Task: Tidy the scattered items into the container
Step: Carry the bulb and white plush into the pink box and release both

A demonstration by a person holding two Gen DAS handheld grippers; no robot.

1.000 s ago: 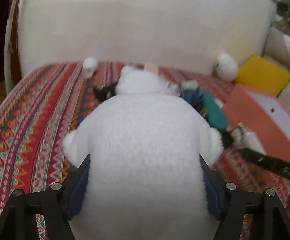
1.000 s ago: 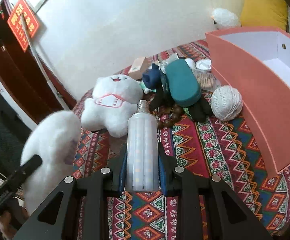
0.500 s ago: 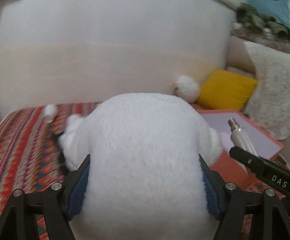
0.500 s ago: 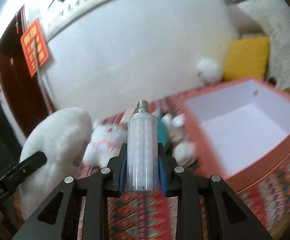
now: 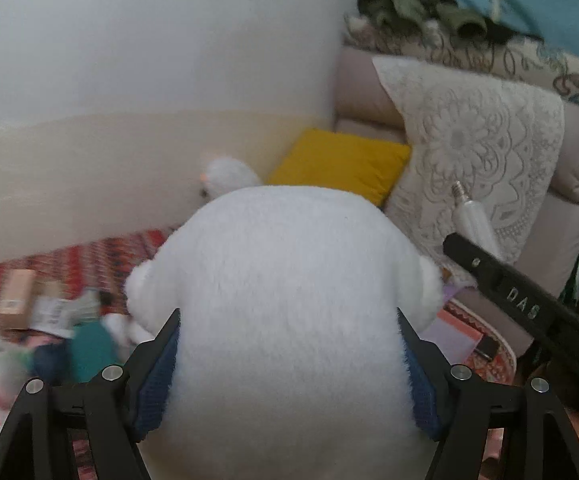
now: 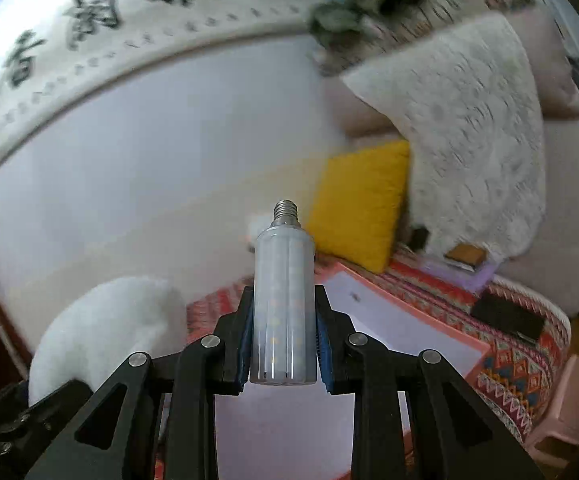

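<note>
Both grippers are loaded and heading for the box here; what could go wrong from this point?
The right gripper grips the LED bulb by its smooth plastic body only, so it might slip or crack if dropped hard into the pink box. The bulky white plush in the left gripper fills that camera's view, hiding the box, so placement is near blind; the grippers could also collide.

Both wrist views—close, facing yellow cushion (image 5: 339, 162).

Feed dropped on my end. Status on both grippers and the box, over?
Left gripper shut on plush. Right gripper shut on bulb, above the box. Neither released. Nothing in the way.
</note>
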